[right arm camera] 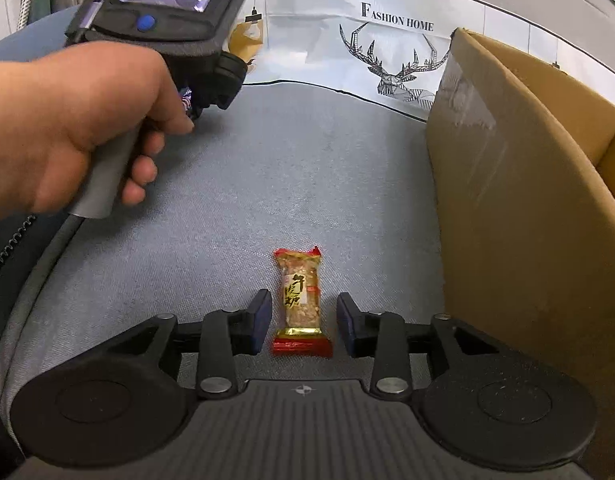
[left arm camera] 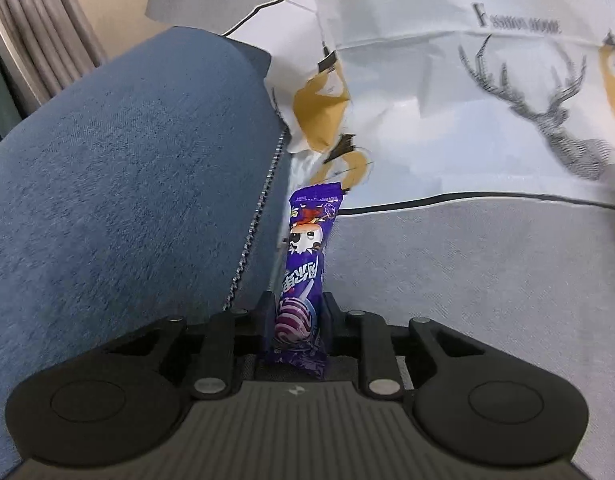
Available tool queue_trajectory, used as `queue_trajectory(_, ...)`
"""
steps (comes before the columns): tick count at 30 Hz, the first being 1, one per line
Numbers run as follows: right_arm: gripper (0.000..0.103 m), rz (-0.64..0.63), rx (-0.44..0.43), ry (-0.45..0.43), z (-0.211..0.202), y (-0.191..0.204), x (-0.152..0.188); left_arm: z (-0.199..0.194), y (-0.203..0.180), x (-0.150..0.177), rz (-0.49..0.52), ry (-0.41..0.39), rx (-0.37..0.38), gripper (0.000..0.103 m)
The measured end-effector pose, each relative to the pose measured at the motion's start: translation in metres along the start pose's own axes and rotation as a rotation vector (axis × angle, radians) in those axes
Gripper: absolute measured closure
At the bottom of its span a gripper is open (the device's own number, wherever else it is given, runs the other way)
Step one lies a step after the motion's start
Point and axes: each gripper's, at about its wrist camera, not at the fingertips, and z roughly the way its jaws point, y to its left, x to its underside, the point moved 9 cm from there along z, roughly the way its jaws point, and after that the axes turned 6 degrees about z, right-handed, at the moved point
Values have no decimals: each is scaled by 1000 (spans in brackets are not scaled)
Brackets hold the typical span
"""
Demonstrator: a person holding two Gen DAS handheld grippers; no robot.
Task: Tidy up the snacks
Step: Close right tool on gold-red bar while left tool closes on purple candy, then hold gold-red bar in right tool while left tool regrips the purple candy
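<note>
Right gripper (right arm camera: 301, 322) straddles the red-and-gold candy (right arm camera: 302, 304), jaws parted, pads clear; its long axis runs along the fingers on the grey cushion (right arm camera: 307, 168), cardboard box (right arm camera: 507, 200) rightward. Left gripper (left arm camera: 298, 316) pinches the purple lollipop wrapper (left arm camera: 307, 264).

Lollipop wrapper (left arm camera: 303, 268): purple, with a white cartoon figure and a pink-and-white swirl. Candy wrapper (right arm camera: 301, 304): translucent gold, red ends, black characters. Seat cushion (right arm camera: 291, 184): pale grey weave. Armrest (left arm camera: 119, 184): blue fabric. Printed sheet (right arm camera: 387, 40): white, black border line, black geometric stag, mustard-yellow shapes. Cardboard box (right arm camera: 519, 184): plain brown
</note>
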Motion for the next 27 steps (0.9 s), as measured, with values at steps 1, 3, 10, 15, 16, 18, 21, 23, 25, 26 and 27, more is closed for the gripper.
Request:
queue_trajectory(1, 66, -3, -1, -2, 1, -1, -1, -6, 1, 1, -15, 3, 22, 77)
queue_trajectory(3, 83, -16, -2, -10, 1, -1, -2, -21, 1, 5, -58, 17, 77, 77)
queue_trajectory(10, 85, 12, -32, -25, -20, -9, -3, -95, -8, 43, -168, 69, 311, 77)
queue_trajectory(15, 85, 40, -89, -23, -50, -16, 4, -149, -1, 80, -166, 62, 380, 77)
queue_trajectory(16, 85, 45, -102, -18, -55, -17, 8, -160, 1, 89, -177, 57, 396, 77)
queue_trajectory(18, 85, 51, -120, -16, -68, -17, 15, -174, 7, 96, -227, 27, 452, 77)
queue_trajectory(21, 85, 47, -149, -6, -80, -15, 26, -193, 8, 105, -205, 6, 508, 77)
queue_trajectory(23, 85, 37, -165, -11, -83, -14, 34, -200, 5, 117, -129, 41, 500, 77)
queue_trajectory(25, 85, 36, -171, -9, -82, -14, 39, -204, 2, 131, -53, 69, 504, 77)
queue_trajectory(26, 85, 38, -178, -12, -81, -13, 42, -204, 0, 141, -15, 89, 513, 77)
queue_trajectory(27, 85, 35, -181, -12, -79, -13, 45, -202, -1, 152, 0, 114, 525, 77)
